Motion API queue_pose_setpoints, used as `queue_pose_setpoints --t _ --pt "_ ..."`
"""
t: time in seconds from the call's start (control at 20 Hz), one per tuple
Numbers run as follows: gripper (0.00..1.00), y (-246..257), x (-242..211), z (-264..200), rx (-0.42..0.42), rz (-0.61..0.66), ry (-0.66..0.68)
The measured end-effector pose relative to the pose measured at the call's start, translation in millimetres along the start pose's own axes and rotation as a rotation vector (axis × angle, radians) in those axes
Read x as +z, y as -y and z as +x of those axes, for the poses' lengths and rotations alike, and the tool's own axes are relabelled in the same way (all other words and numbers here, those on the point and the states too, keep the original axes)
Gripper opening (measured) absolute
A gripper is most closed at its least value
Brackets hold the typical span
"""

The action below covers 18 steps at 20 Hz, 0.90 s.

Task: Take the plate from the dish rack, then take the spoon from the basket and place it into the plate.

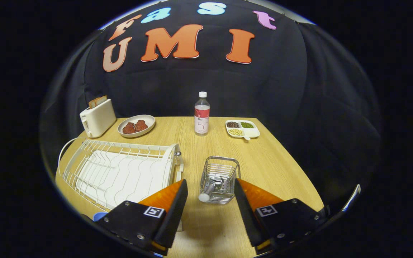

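Gripper (210,193) fingers wide apart, gripping nothing, hovering over wooden table (271,161); wire basket (219,179) sits just ahead, btwn the fingertips, w/ spoon (212,185) lying in it, handle end poking out toward the left finger. White dish rack (120,172) is ahead-left of left finger, no plate visible in it; a blue edge (100,216) peeks out beside left finger base, can't tell what it is. Far beyond: toaster (97,117), oval dish w/ meat (136,125), water bottle (202,114), divided tray of beans (242,129).
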<state>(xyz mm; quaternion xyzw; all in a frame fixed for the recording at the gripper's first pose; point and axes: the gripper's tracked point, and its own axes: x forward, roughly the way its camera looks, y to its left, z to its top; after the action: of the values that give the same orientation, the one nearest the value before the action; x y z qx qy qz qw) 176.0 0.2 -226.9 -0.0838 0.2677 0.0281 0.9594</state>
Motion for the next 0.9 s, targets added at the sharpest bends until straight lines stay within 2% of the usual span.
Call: queue_pose_setpoints --t 0.15,0.3,0.35,0.45,0.55,0.65,0.9 --pt "0.55 0.5 -3.8 5.8 0.008 -0.020 -0.009" --pt "0.39 -6.0 -15.7 12.7 0.037 -0.029 -0.057" --pt "0.29 -4.4 -18.3 14.2 0.032 -0.036 -0.069" --pt "0.17 0.9 -13.1 15.6 0.017 -0.055 -0.041" --pt "0.09 3.7 -9.4 15.5 0.009 -0.023 -0.028" --pt "0.06 11.2 -9.3 12.0 -0.014 -0.004 -0.021" --pt "0.05 14.6 3.6 -8.1 -0.021 0.007 0.016"
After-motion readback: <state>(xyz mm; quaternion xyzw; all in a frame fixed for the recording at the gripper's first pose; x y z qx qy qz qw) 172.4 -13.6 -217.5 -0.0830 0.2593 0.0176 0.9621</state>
